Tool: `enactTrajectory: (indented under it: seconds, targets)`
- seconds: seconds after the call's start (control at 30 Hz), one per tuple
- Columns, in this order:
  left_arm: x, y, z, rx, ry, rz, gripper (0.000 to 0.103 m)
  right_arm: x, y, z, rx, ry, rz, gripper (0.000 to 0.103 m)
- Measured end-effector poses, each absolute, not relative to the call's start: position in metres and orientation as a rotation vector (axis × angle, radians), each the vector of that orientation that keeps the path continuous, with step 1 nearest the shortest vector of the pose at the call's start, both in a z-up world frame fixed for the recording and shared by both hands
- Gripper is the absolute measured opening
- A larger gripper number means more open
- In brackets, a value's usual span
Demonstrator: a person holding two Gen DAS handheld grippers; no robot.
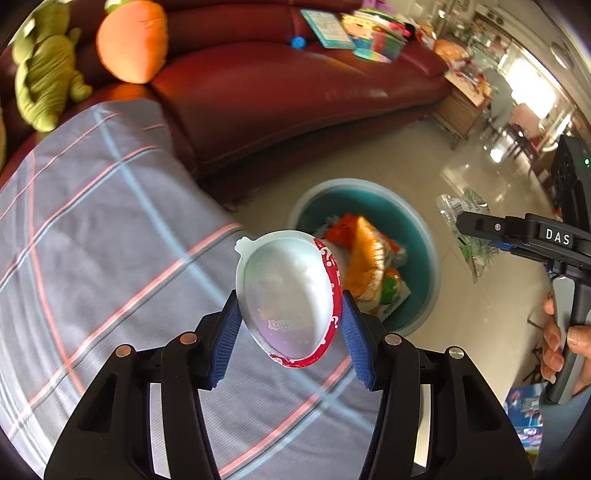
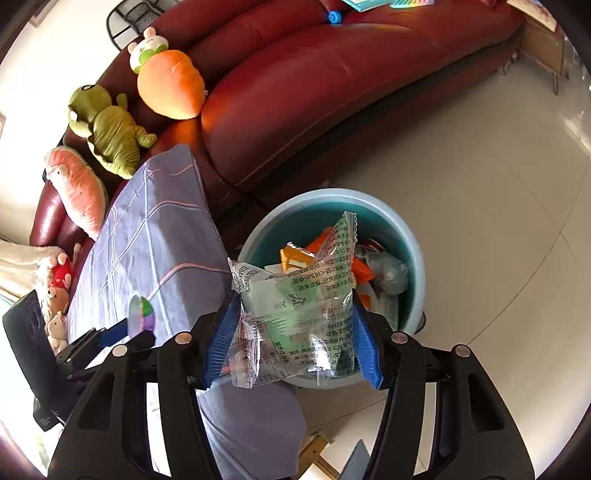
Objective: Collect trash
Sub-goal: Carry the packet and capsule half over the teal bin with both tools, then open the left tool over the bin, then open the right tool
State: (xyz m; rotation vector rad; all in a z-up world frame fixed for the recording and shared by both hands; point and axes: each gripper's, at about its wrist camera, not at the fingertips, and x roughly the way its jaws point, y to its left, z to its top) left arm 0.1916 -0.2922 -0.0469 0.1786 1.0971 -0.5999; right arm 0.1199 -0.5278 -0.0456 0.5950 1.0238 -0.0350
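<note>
My left gripper (image 1: 291, 332) is shut on a white plastic cup lid with a red rim (image 1: 288, 295), held above the grey checked cloth (image 1: 92, 240). My right gripper (image 2: 291, 332) is shut on a clear green-printed wrapper (image 2: 299, 306), held over the near edge of the teal bin (image 2: 410, 240). The bin (image 1: 417, 229) stands on the floor and holds several orange wrappers (image 1: 369, 258). The right gripper (image 1: 517, 232) and its wrapper (image 1: 461, 206) show at the right of the left wrist view. The left gripper with the lid (image 2: 138, 314) shows at the left of the right wrist view.
A red leather sofa (image 1: 295, 92) stands behind the bin, with a carrot plush (image 1: 133, 40), a green plush (image 1: 44, 74) and books (image 1: 354, 33) on it. The checked cloth (image 2: 147, 240) covers a surface left of the bin. Tiled floor (image 2: 480, 166) lies to the right.
</note>
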Motion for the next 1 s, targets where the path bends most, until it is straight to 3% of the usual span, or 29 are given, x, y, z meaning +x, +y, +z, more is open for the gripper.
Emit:
enactTrajectory:
  seconds: [0.57, 0.63, 0.7, 1.0]
  targets:
    - [0.18, -0.393, -0.078, 0.259, 1.149, -0.817, 0.055, 0.1, -0.57, -0.035, 0.608, 1.016, -0.162, 0.056]
    - [0.18, -0.404, -0.083, 0.266, 1.158, -0.831, 0.062, 0.098, -0.573, -0.034, 0.607, 1.017, -0.171, 0.056]
    - [0.181, -0.41, -0.086, 0.288, 1.138, -0.81, 0.079, 0.096, -0.575, -0.035, 0.608, 1.019, -0.182, 0.056]
    - [0.192, -0.392, -0.093, 0.251, 1.155, -0.74, 0.083, 0.1, -0.573, -0.044, 0.609, 1.045, -0.181, 0.057]
